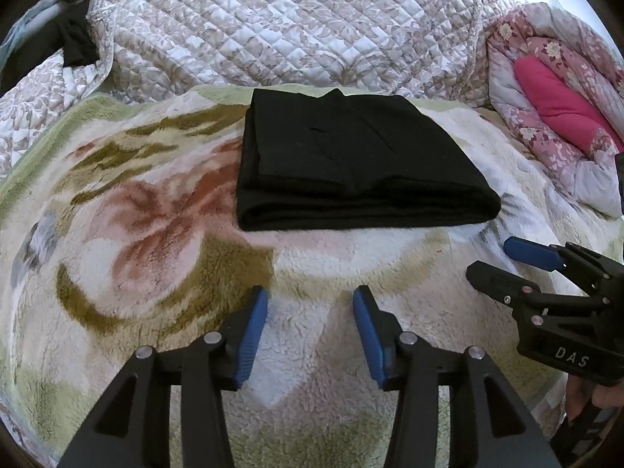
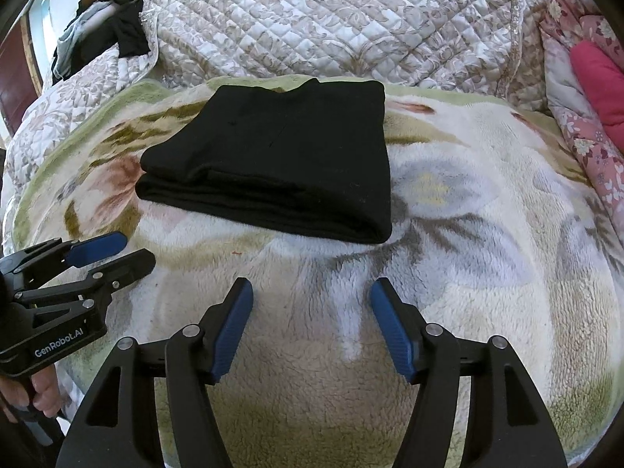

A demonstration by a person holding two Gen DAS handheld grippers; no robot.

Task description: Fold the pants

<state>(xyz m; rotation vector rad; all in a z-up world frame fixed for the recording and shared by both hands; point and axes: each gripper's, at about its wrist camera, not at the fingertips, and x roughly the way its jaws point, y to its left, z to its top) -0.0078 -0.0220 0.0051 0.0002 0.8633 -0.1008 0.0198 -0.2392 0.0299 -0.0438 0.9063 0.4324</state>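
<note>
Left gripper [image 1: 310, 298] open, empty, over fleece blanket [image 1: 117, 234]. Right gripper [image 2: 311, 290] open, empty, beside it. Black pants [image 1: 351, 163] folded flat on blanket ahead of both, apart from fingertips. Quilt [image 1: 273, 19] behind.

Black folded pants [image 1: 351, 163] are lying on a cream fleece blanket [image 1: 156, 234] that is showing large olive, rust-pink and grey flowers with a pale green border. Behind it, a quilted bedspread [image 1: 273, 19] is displaying a white and taupe leaf pattern. A pink floral comforter [image 1: 546, 89] is wrapping a solid magenta lining. Both black grippers, left [image 1: 310, 335] and right [image 2: 312, 327], are wearing blue pads [image 2: 230, 335].
</note>
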